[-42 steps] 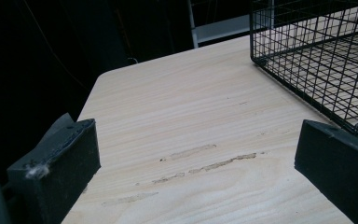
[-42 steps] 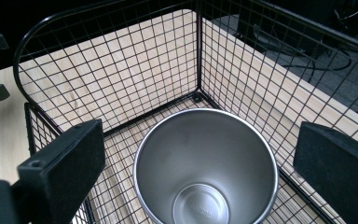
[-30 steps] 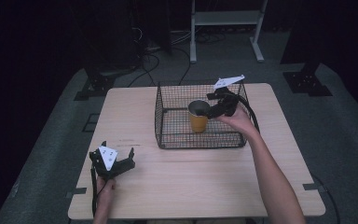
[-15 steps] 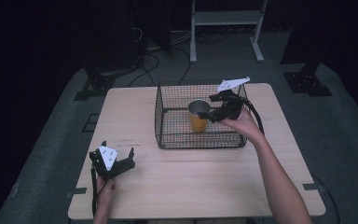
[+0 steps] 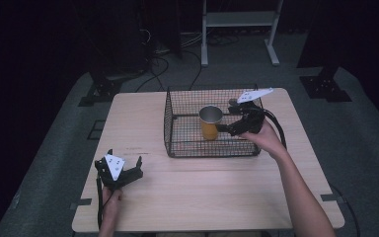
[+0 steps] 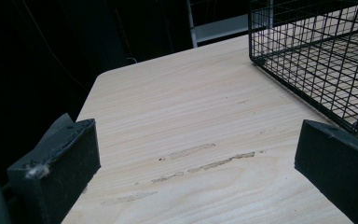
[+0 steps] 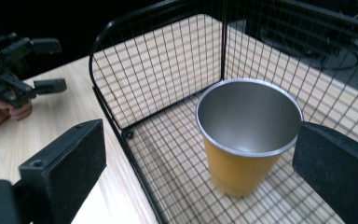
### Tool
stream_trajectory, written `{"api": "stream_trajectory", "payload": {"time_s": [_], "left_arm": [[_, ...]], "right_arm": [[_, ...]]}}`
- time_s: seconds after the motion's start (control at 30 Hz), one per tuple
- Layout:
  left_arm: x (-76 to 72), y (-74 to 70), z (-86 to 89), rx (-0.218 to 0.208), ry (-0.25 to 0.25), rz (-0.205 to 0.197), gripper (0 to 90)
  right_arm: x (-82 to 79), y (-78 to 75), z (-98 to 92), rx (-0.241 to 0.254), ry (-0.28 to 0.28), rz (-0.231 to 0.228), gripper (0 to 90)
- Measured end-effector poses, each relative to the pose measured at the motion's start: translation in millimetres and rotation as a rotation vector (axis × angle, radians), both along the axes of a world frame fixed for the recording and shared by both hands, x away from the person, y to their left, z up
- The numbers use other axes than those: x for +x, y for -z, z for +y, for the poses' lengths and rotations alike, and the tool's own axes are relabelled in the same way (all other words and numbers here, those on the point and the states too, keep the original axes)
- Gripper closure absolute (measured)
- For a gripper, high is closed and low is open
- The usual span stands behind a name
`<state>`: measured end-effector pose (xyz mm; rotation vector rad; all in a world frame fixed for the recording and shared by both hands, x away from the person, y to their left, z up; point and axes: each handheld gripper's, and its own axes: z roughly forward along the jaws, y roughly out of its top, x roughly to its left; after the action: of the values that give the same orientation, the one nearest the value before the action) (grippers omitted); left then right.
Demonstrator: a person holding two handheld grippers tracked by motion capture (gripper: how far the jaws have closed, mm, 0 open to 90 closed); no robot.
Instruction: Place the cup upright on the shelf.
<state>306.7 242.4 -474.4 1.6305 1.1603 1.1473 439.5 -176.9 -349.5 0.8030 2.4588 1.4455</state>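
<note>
Upright on the floor of the wire basket (image 5: 177, 129), toward its middle, stands the orange cup (image 5: 210, 122) with a steel lining, long axis vertical. From my right gripper (image 5: 229, 123) it lies at about nine o'clock in the high view, just beside the spread, empty jaws; my left gripper (image 5: 123, 170), also spread and empty, sits well apart near the table's (image 5: 202, 197) front edge. My right gripper view shows the cup (image 7: 244, 137) standing free between the jaws, mouth open and empty inside.

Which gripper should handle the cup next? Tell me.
Right. The right gripper sits open beside the cup in the basket; the left gripper rests at the table's near edge.
</note>
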Motion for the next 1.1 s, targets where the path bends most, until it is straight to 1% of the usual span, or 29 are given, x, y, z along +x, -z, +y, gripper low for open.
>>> {"api": "stream_trajectory", "payload": {"time_s": [0.37, 0.43, 0.47, 0.6, 0.77, 0.87, 1.0, 1.1], "left_arm": [[0.0, 0.1, -0.1, -0.002, 0.0, 0.0, 0.0], [0.0, 0.1, -0.2, -0.001, 0.001, 0.0, 0.0], [0.0, 0.1, -0.2, -0.001, 0.0, 0.0, 0.0], [0.0, 0.1, -0.1, 0.0, 0.0, 0.0, 0.0], [0.1, 0.2, -0.2, 0.001, 0.001, -0.002, 0.0], [0.0, 0.0, -0.1, 0.001, 0.0, -0.001, 0.0], [0.0, 0.2, -0.3, -0.001, 0.0, -0.002, 0.0], [0.1, 0.2, -0.3, -0.001, 0.0, -0.002, 0.0]], "right_arm": [[-11.5, 2.4, -10.1, 0.0, 0.005, -0.008, 2.1], [-13.5, 3.4, -11.9, -0.009, 0.005, 0.003, 2.1], [-15.1, 3.8, -13.0, -0.011, 0.005, -0.004, 2.1], [-21.6, 5.6, -19.5, -0.01, 0.009, -0.008, 2.1], [-26.2, 7.4, -24.7, -0.018, 0.013, -0.004, 2.1], [-31.8, 9.3, -29.0, -0.019, 0.013, -0.009, 2.1], [-34.7, 12.2, -33.5, -0.015, 0.014, -0.005, 2.1], [-40.1, 15.1, -39.5, -0.001, 0.015, -0.003, 2.1]]}}
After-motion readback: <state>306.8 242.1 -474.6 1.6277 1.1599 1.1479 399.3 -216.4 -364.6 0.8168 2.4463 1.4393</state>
